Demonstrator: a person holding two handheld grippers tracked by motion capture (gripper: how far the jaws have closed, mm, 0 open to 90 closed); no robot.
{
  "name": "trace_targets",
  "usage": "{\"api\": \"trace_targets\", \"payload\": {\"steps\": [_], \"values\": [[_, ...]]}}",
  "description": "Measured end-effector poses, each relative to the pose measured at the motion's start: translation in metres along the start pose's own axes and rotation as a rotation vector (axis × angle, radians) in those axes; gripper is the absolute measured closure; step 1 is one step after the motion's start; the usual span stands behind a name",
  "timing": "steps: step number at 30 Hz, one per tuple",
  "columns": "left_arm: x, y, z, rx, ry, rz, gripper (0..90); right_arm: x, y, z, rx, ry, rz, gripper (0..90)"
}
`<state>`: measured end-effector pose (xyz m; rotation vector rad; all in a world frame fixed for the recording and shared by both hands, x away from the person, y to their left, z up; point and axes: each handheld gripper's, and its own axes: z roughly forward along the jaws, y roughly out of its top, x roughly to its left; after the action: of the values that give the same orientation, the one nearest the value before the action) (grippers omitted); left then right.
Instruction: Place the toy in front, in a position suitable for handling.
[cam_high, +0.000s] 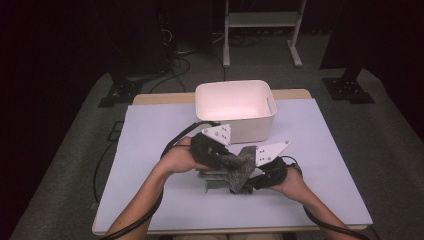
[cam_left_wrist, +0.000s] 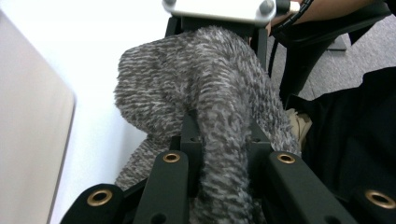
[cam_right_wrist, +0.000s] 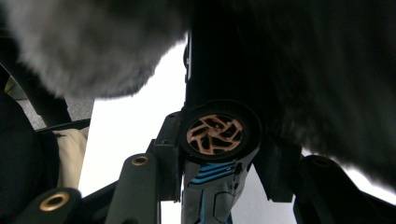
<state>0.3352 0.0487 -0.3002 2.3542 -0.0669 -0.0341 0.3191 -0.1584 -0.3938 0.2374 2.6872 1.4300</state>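
Pinching the grey fuzzy sock (cam_left_wrist: 205, 88), the left gripper's (cam_left_wrist: 219, 140) fingers press tight; the right gripper's (cam_right_wrist: 217, 140) fingers clamp a black cylindrical tool (cam_right_wrist: 215, 135).

Both grippers are black, with brass-ringed holes along the arms. Each carries a grey triangular plate. Black cables trail back.

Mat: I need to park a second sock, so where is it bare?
The mat is bare left of the left gripper and right of the bin. Crowded at the sock between the grippers.
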Motion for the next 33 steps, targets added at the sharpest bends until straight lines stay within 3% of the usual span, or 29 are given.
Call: {"api": "trace_targets", "payload": {"steps": [4, 13, 17, 22, 25, 33], "values": [[0.001, -0.001, 0.001, -0.001, 0.001, 0.000, 75.9, 0.000, 0.000, 0.001, -0.002, 0.006, 0.000, 56.3], [0.002, -0.018, -0.010, -0.044, 0.023, -0.043, 76.0, -0.003, -0.006, -0.009, -0.024, 0.004, 0.015, 60.0], [0.002, -0.016, -0.005, -0.059, 0.002, -0.037, 76.0, -0.005, -0.004, -0.009, -0.006, 0.025, 0.017, 58.7], [0.002, -0.008, 0.002, -0.062, -0.007, -0.018, 76.0, -0.006, 0.004, -0.009, -0.030, 0.035, 0.029, 54.7], [0.003, -0.006, 0.003, -0.061, 0.000, -0.023, 76.0, -0.006, 0.004, -0.008, -0.043, 0.043, 0.020, 61.3], [0.002, -0.009, -0.004, -0.058, 0.015, -0.023, 76.0, -0.004, 0.001, -0.013, -0.045, 0.029, -0.002, 61.9]]}}
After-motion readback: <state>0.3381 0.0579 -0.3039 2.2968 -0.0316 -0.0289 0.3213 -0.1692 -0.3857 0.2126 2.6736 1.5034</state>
